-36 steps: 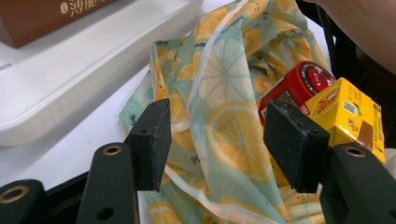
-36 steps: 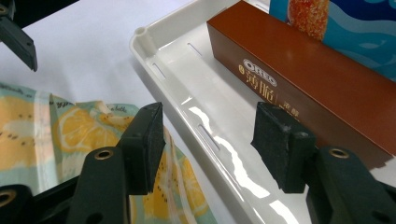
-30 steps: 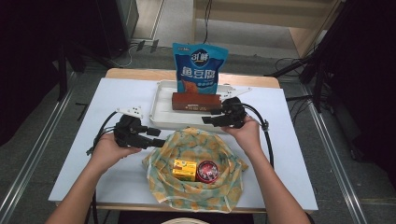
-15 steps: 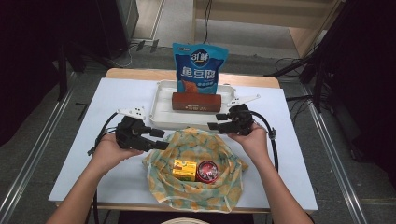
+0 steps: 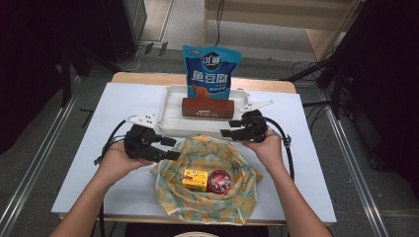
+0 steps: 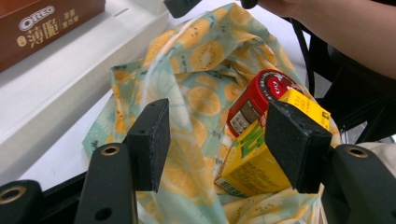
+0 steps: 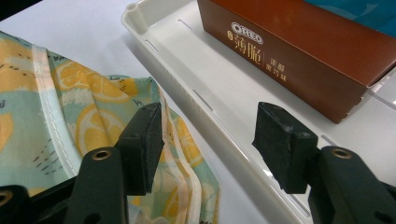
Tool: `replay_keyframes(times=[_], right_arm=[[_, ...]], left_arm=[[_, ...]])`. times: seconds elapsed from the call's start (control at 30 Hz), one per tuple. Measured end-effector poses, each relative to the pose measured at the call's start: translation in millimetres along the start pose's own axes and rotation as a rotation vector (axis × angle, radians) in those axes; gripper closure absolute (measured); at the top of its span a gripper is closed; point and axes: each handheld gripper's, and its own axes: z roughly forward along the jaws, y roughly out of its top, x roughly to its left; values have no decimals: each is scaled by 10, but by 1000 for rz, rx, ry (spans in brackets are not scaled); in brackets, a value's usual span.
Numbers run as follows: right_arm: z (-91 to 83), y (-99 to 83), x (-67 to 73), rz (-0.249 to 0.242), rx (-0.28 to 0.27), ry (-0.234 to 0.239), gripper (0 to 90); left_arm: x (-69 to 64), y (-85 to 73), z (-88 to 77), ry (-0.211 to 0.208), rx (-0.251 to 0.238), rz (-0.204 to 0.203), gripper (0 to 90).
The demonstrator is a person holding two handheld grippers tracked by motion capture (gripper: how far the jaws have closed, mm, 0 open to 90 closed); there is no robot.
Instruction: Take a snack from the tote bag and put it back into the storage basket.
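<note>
Now both grippers have their jaws apart, and neither one grasps anything. The left gripper [image 5: 165, 148] is at the left edge of the fabric bag [image 5: 207, 180], with its tips over the cloth rim. In the left gripper view its two black pads stand wide, and between them one sees the lemon-printed cloth [image 6: 196, 93], the red can [image 6: 261, 100] and the yellow carton [image 6: 261, 158] lying inside the bag; the pads do not press on any of them. The right gripper [image 5: 230, 133] is at the far right edge of the bag, just beside the white tray [image 5: 170, 111]. In the right gripper view its pads are also released: the left pad is just beside the folded hem of the bag [image 7: 182, 140], and I cannot tell if it touches, while the right pad hangs over the tray [image 7: 224, 93].

The bag lies on the white table [image 5: 79, 163], near the person, open upward and crumpled. The can and the carton are side by side in its middle. The brown Oreo box [image 5: 207, 107] rests in the tray, and the blue snack pouch [image 5: 211, 71] stands behind the box.
</note>
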Motion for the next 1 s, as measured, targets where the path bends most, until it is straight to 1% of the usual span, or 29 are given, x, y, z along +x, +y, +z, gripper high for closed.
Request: replay_keyframes(times=[0.3,0.4,0.5,0.63,0.7,0.77,0.83,1.0], right_arm=[[19,10,-15,8,1,2,434],[16,7,-16,7,4,2,434],[-2,4,-26,7,2,2,434],[-8,8,-30,3,4,-5,434],[-13,9,-36,7,-2,-4,434],[-19,9,-42,11,-1,-7,434],[-16,6,-44,7,1,-10,434],[0,1,-36,9,8,-8,433]], left_arm=[[-103,8,41,-7,15,20,412],[-113,18,59,-12,19,26,412],[-121,27,77,-13,21,24,412],[-167,41,107,-26,30,39,412],[-191,43,125,-29,32,47,412],[-221,37,148,-40,33,51,412],[-244,30,172,-45,42,59,412],[-297,25,217,-56,54,67,411]])
